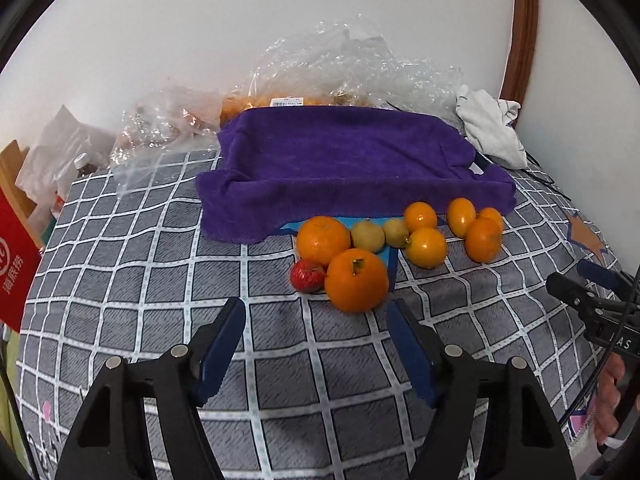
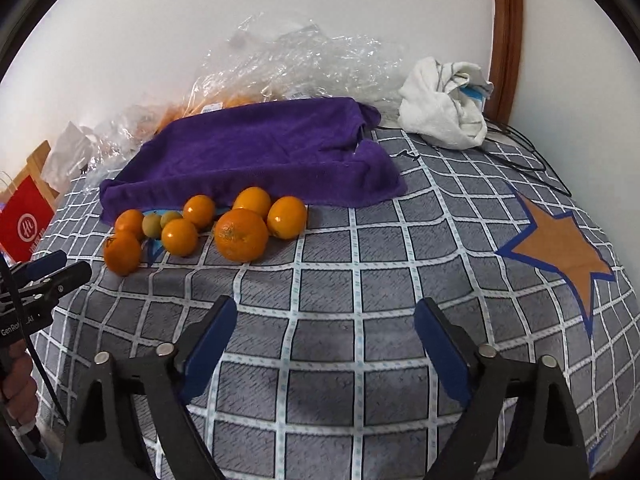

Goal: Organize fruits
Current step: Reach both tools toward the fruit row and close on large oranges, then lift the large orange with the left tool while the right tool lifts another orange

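Both sets of fingers released, nothing between them. Left gripper (image 1: 316, 316) sits just short of the big orange (image 1: 356, 280), fruit cluster at 12 o'clock, touching the purple towel (image 1: 344, 164). Right gripper (image 2: 326, 320) has the same pile at 11 o'clock. Risk: nudging one round fruit rolls neighbours; strawberry (image 1: 306, 275) bruises under a hard pinch.

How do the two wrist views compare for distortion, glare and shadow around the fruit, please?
Left wrist view: fisheye bends the checked cover lines; small highlights on the front orange; soft shadow ahead of the left gripper. Right wrist view: same curvature, dark corners; glare on the plastic wrap; faint shadow ahead of the right gripper.
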A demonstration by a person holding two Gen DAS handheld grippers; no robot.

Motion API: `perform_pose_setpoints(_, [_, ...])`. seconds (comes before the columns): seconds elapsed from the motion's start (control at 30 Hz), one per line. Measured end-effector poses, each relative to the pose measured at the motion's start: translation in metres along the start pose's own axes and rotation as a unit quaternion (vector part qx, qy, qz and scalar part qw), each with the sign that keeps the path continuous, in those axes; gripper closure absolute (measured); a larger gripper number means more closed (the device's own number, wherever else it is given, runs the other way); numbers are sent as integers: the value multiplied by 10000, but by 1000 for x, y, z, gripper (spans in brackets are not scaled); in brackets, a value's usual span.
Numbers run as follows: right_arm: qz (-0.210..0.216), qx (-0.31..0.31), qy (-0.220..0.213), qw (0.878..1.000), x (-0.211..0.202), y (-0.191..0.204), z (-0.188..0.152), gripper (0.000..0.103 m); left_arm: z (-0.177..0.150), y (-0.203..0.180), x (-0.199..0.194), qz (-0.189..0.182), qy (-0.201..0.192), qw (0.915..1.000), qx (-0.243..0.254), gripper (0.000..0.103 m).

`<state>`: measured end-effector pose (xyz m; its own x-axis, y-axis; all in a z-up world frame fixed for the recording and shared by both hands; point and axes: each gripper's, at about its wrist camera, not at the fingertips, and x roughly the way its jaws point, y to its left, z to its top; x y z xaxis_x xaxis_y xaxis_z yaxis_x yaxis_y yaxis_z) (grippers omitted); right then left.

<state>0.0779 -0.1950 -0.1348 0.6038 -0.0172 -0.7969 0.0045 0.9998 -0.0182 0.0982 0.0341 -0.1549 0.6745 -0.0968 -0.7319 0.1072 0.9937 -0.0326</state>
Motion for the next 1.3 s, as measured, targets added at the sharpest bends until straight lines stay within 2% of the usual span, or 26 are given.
perform_pose_setpoints(0.07, [-5,-23,23,10000,5,0,1,21,1,0,6,-202,118,9997,-78,32])
perform_pose_setpoints(0.17, [205,50,133,9997,14,-4,2,30,3,-5,16,-449,211,9986,-180,32])
perform_pose_setpoints(0.37, [292,-30,134,9995,21,-4,3,40,5,-8,32,-600,195,9963,-589,32])
perform_pose_setpoints(0.5, [382,6,68,9992,24,-7,5,42,8,-12,40,-698,298,9948,-681,47])
perform_pose_setpoints(0.53, [387,33,76,9992,25,-8,6,42,9,-13,43,-644,297,9949,-711,48])
perform_pose_setpoints(0.6, [394,133,101,9991,28,-13,7,42,10,-14,46,-530,306,9949,-801,63])
perform_pose_setpoints(0.67, [363,204,105,9991,31,-17,9,42,9,-11,45,-618,292,9939,-864,63])
perform_pose_setpoints(0.77, [279,236,144,9992,36,-20,12,49,5,-6,36,-654,270,9937,-868,63])
perform_pose_setpoints(0.8, [290,231,162,9992,38,-20,13,51,3,-4,31,-632,220,9941,-850,63])
perform_pose_setpoints(0.97, [519,163,173,9984,47,-17,22,53,-1,5,15,-412,120,9960,-778,63])
perform_pose_setpoints(1.07, [565,151,182,9981,54,-13,31,53,-2,15,13,-255,129,9958,-873,63])
perform_pose_setpoints(1.17, [783,-1,299,9965,63,-4,38,53,-5,24,11,-195,173,9950,-968,63])
perform_pose_setpoints(1.3, [728,-108,327,9968,73,8,44,53,-11,39,7,-104,116,9938,-1104,63])
